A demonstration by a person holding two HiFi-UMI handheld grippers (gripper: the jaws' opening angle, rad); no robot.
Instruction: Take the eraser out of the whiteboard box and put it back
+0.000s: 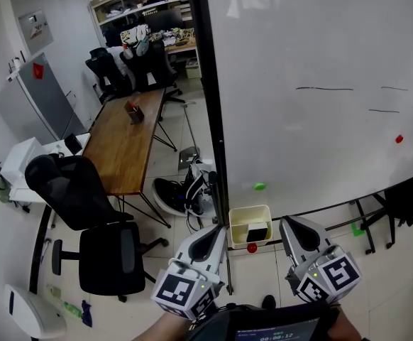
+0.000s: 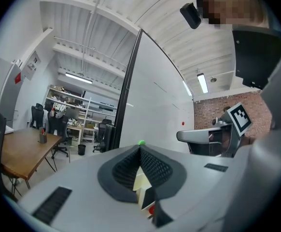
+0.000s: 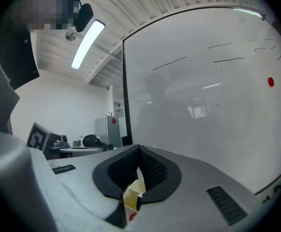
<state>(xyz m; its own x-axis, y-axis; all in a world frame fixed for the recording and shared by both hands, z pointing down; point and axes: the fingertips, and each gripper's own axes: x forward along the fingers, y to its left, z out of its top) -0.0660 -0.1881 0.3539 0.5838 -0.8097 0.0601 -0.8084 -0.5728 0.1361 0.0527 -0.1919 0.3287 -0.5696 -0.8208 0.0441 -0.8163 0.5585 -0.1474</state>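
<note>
While both claws sit low in the head view, around six o'clock, neither has anything in it. The left claw, at about seven o'clock of the box, has its two grey jaws pressed together at the tips. The left gripper view shows its dark ribbed pads meeting in a point with nothing between them. At five o'clock of the box the right claw is closed the same way and empty, its pads meeting at the tips in the right gripper view. Each carries a white cube with black square markers at its near end.

At twelve o'clock from the two claw tips is the small pale-yellow open-topped whiteboard box, set against the lower edge of the large white whiteboard. The dark block eraser lies inside the box, toward its three o'clock side, and neither claw touches it. A round red magnet sits at the box's six o'clock edge.

Farther up the board, a small green magnet sits at twelve o'clock of the box and a second red magnet at two o'clock. At nine o'clock of the box stands a black mesh office chair. Beyond it, at eleven o'clock, a long brown wooden counter carries a small dark holder
</note>
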